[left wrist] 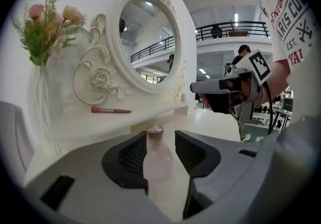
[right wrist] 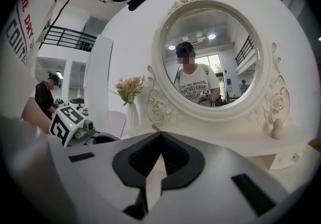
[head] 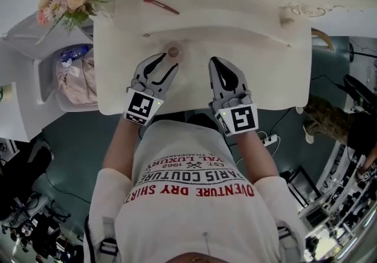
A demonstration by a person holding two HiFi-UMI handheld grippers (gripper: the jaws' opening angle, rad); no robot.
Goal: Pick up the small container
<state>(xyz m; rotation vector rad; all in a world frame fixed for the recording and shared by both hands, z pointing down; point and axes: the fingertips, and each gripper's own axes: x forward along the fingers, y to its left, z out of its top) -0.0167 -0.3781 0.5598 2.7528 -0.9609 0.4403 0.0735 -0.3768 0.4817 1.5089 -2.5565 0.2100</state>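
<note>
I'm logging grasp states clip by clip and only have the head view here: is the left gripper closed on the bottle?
Observer: No. The left gripper view shows the left gripper with its jaws apart. The bottle stands between them, with a gap on its right side.
Operator: Is the right one holding anything?
Observer: No. The right gripper has its jaws together with nothing between them.
Operator: Is the bottle upright?
Observer: Yes, it stands upright on the table. It has a pale pink body and a brown cap on top.
</note>
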